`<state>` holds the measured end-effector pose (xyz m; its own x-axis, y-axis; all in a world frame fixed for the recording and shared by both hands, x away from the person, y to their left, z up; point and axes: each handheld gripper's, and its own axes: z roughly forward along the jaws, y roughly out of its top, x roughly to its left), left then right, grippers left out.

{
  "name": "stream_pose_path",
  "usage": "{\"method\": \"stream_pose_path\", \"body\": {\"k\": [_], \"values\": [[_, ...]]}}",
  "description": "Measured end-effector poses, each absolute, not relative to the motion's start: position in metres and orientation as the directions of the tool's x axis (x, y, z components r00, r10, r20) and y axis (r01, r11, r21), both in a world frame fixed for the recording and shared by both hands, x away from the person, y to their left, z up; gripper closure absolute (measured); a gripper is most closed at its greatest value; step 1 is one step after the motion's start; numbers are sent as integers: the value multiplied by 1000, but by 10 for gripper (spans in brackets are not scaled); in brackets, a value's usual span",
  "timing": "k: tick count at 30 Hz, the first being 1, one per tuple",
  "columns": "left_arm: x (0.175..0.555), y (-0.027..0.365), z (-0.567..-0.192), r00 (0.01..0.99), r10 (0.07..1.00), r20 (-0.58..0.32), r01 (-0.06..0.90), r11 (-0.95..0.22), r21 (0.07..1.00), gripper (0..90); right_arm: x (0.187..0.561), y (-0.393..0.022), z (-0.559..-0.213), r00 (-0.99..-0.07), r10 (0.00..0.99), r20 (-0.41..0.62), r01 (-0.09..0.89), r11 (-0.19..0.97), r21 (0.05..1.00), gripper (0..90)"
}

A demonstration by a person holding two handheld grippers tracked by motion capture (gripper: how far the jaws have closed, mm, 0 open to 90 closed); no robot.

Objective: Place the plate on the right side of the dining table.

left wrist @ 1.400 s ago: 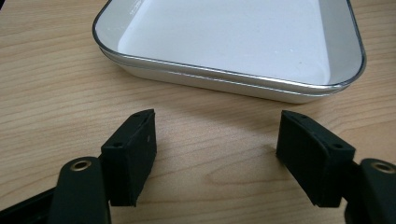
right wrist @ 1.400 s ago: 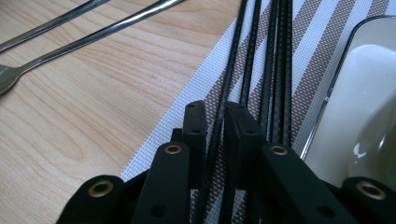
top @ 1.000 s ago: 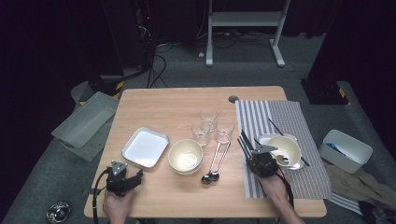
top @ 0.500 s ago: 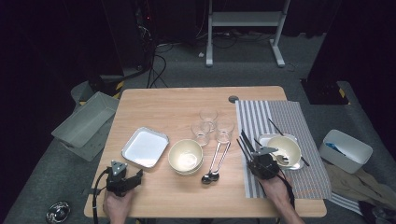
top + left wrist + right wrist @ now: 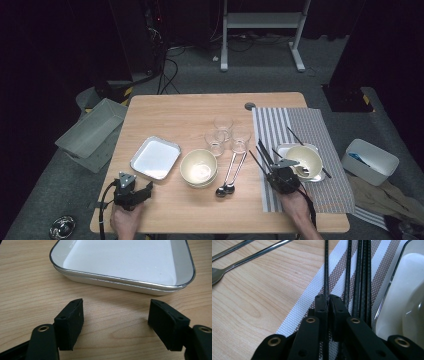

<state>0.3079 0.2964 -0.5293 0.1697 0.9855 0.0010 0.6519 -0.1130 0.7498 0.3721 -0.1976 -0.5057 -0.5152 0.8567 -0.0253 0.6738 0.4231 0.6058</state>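
Observation:
My right gripper [image 5: 328,298] is on the striped placemat [image 5: 299,312], and its jaws have just been closing; they are now shut on one thin black chopstick [image 5: 326,270]. Several more black chopsticks [image 5: 362,277] lie alongside it to the right. In the high view this gripper [image 5: 274,171] sits just left of a cream bowl [image 5: 303,160] in a small white dish. My left gripper [image 5: 116,315] is open over bare wood, a short way in front of a white square tray [image 5: 125,262]. From above, that gripper [image 5: 146,188] lies near the table's front left edge.
Mid-table stand a cream bowl [image 5: 199,167], three clear glasses [image 5: 223,125] and two spoons [image 5: 230,172]. One more chopstick [image 5: 295,136] lies on the placemat [image 5: 305,122] behind the right bowl. On the floor are a grey bin [image 5: 90,132] to the left and a white box [image 5: 370,160] to the right.

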Motion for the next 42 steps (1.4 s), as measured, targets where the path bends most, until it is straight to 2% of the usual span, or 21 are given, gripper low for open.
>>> {"method": "stream_pose_path", "body": {"k": [16, 42], "values": [[308, 296, -529, 176, 984, 1, 652, -117, 749, 289, 366, -197, -502, -509, 860, -14, 663, 403, 631, 863], [308, 296, -529, 175, 985, 1, 653, -116, 749, 290, 345, -208, -459, -571, 820, -35, 578, 432, 692, 863]]}}
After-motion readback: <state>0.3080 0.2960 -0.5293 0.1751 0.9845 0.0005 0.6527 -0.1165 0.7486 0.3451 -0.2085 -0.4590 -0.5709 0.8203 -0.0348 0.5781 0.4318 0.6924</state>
